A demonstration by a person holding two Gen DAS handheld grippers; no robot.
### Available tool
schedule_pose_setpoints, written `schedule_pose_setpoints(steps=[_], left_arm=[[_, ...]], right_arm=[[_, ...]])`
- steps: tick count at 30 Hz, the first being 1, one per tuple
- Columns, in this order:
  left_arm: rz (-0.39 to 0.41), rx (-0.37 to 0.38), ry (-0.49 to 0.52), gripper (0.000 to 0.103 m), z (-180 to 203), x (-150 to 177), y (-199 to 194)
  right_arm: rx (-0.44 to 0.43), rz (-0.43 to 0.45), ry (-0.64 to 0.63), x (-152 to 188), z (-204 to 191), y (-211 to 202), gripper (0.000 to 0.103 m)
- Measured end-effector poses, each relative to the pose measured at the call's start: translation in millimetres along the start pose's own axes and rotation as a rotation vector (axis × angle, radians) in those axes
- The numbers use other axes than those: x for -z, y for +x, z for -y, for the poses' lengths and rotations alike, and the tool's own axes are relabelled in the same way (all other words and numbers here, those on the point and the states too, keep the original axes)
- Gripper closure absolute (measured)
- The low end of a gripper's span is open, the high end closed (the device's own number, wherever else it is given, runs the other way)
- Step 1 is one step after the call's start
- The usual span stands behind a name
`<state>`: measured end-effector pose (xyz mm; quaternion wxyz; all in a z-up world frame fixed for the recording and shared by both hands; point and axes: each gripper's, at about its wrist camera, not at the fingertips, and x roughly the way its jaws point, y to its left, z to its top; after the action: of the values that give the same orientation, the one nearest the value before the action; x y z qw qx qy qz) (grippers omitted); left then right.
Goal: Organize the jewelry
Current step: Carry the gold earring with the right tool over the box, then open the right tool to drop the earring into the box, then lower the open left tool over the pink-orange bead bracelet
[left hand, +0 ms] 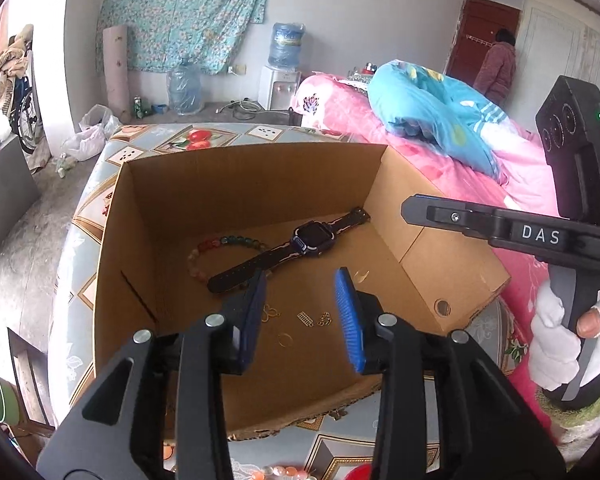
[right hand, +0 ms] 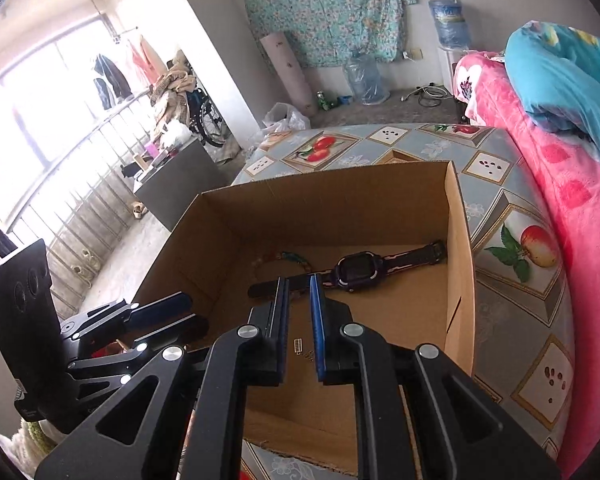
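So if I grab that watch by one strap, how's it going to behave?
The watch lies flat in the box, straps spread out, so they will probably droop. Its chunky face likely hangs lowest. One strap lies over the bead bracelet and may drag it.

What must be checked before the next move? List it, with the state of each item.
1. Left claw open and holding nothing: ok.
2. Right claw holding nothing, narrow gap: ok.
3. Watch inside cardboard box: ok.
4. Bead bracelet in box, partly under the watch strap: ok.
5. Small gold pieces on box floor, apart from each other: ok.
6. More beads lie outside the box: not ok.
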<state>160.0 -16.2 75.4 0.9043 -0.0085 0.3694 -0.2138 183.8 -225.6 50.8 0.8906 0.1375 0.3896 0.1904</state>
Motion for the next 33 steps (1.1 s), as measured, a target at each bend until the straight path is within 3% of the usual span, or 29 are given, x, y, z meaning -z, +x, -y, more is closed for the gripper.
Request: schedule_pose_setpoints(steps=[11,17,20,23,26,29,33], left_arm=[[0.113,-0.021,-0.040,0.069,-10.5,3.2,-55.9],[0.179,-0.039,-0.064,0.060,-18.1,23.8,-98.5],[0.198,-0.044,-0.092,0.057,-24.6,42.0,-118.1],[0.205,-0.046,-0.110,0.054,-29.1,66.2,-133.1],[0.160,-0.062,-0.122,0.050,-28.4,91.8,-133.9],[0.047,-0.104,-0.155,0.050,-24.5,113.8,-118.7],[-0.099,-0.185,-0.161,0.050,-12.7,135.1,-89.0]], right_arm=[[-0.023,0.091,0.005,13.8,-4.1,-46.4,0.091],[-0.054,0.135,-0.016,37.8,-11.3,-86.6,0.091],[-0.067,0.152,-0.039,56.2,-18.5,-106.0,0.074],[-0.082,0.147,-0.049,75.3,-24.1,-116.5,0.070],[-0.098,0.103,-0.037,98.7,-26.0,-113.5,0.070],[-0.095,0.024,-0.008,120.9,-26.5,-95.4,0.070],[-0.020,-0.097,0.031,142.8,-27.3,-64.7,0.069]])
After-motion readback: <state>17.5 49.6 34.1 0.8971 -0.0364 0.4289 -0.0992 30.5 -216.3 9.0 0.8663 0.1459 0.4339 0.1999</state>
